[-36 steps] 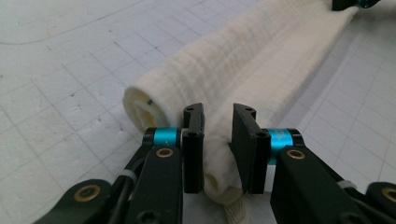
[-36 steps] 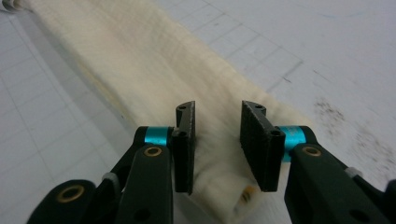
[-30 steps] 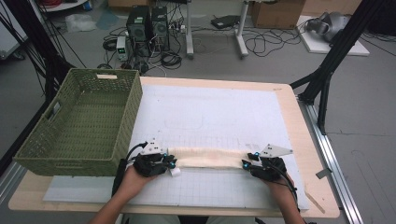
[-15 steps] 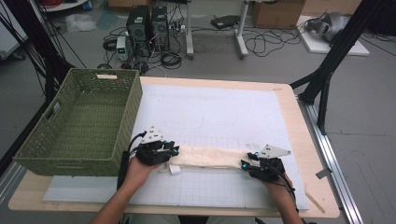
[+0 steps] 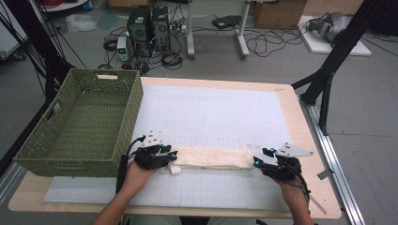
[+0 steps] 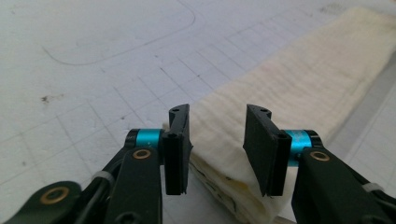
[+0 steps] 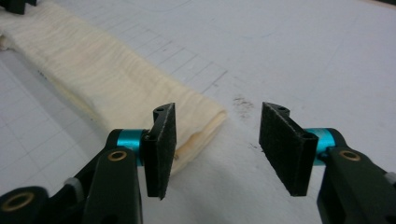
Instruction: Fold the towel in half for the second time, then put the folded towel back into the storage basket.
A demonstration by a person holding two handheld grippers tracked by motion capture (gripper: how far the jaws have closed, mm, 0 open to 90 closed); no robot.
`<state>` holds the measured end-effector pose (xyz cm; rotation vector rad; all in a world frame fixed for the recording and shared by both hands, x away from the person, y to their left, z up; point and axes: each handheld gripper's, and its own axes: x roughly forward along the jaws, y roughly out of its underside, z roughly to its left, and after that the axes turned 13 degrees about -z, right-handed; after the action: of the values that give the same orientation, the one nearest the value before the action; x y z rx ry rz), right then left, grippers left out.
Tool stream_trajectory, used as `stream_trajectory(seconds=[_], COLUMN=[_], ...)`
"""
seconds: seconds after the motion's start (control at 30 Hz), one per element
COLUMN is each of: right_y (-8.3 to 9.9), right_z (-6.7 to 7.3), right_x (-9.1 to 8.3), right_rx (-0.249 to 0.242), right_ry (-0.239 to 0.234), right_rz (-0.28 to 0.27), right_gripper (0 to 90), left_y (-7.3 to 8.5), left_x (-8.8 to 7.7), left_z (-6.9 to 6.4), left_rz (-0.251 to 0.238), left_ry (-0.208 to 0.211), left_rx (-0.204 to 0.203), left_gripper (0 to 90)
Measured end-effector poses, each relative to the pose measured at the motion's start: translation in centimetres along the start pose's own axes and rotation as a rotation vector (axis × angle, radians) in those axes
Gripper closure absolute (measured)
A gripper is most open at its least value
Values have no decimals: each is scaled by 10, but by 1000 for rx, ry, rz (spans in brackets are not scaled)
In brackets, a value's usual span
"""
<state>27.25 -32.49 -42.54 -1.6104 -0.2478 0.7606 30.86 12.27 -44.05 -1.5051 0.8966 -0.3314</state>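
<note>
Now both claws, left claw (image 5: 172, 155) and right claw (image 5: 257, 162), having just been opening, are standing apart at the ends of the folded cream towel (image 5: 213, 157) lying on the desk (image 5: 291, 101), so I'd be lifting straight off without dragging its folds

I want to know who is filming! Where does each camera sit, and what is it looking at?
High view: sits above the person's side, looks down on the table, green basket and folded cloth; both forearms and claws show.
Left gripper view: rides the left claw, faces along the cloth; its jaws have just been opening.
Right gripper view: rides the right claw, faces the cloth's end; jaws just opening too.
Both gripper views share the cloth.
</note>
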Motion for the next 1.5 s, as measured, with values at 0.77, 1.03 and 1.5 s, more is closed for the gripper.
stream_trajectory(seconds=[0.77, 1.03, 1.5], right_y=[-5, -4, -1], right_z=[-13, -13, -15], right_x=[-17, -14, -17], right_rx=[39, 34, 33], right_ry=[169, 165, 169], right_rz=[-62, -52, -42], right_gripper=[116, 116, 116], left_y=[-17, -17, -16], left_x=[-25, -25, -22], left_z=[10, 9, 9], left_rz=[-222, -221, -205], left_ry=[-29, -25, -25], left_rx=[-16, -29, -30], left_gripper=[167, 169, 174])
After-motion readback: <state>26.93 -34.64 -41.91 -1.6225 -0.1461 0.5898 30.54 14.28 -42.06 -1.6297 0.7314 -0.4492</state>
